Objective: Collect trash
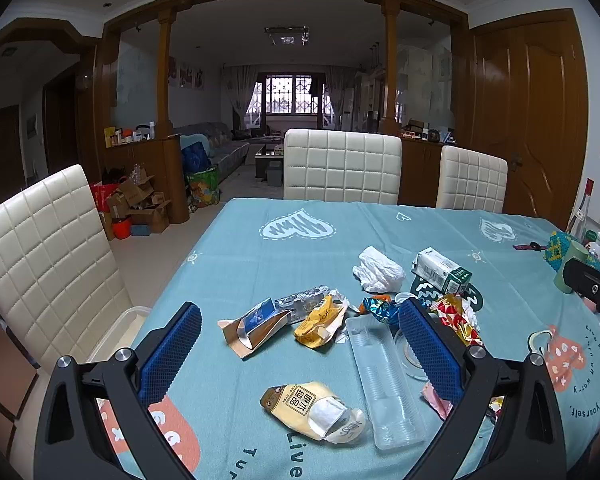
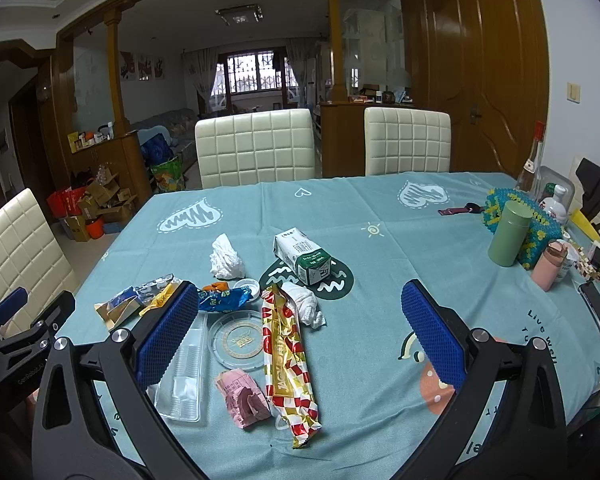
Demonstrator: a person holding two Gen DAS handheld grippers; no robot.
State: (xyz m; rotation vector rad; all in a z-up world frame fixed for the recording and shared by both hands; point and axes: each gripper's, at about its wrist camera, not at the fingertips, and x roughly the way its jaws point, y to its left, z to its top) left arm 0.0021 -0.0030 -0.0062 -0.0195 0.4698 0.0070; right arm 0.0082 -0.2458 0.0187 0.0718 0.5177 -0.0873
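Note:
Trash lies scattered on the teal tablecloth (image 1: 260, 256). In the left wrist view my left gripper (image 1: 300, 344) is open and empty above a cream drink pouch (image 1: 312, 410), a clear plastic tray (image 1: 384, 380), a yellow wrapper (image 1: 320, 320) and a blue-brown wrapper (image 1: 256, 326). In the right wrist view my right gripper (image 2: 300, 328) is open and empty above a red-gold checked wrapper (image 2: 286, 360), a pink paper scrap (image 2: 242, 396) and a round clear lid (image 2: 240, 338). A milk carton (image 2: 304, 256) and crumpled white tissue (image 2: 226, 258) lie farther back.
Cream chairs (image 1: 340, 166) stand around the table. At the table's right edge are a green canister (image 2: 508, 234), a pink bottle (image 2: 550, 266), a beaded box (image 2: 540, 226), a glass bottle (image 2: 532, 160) and a phone (image 2: 598, 310). A clear bin rim (image 1: 118, 328) shows left of the table.

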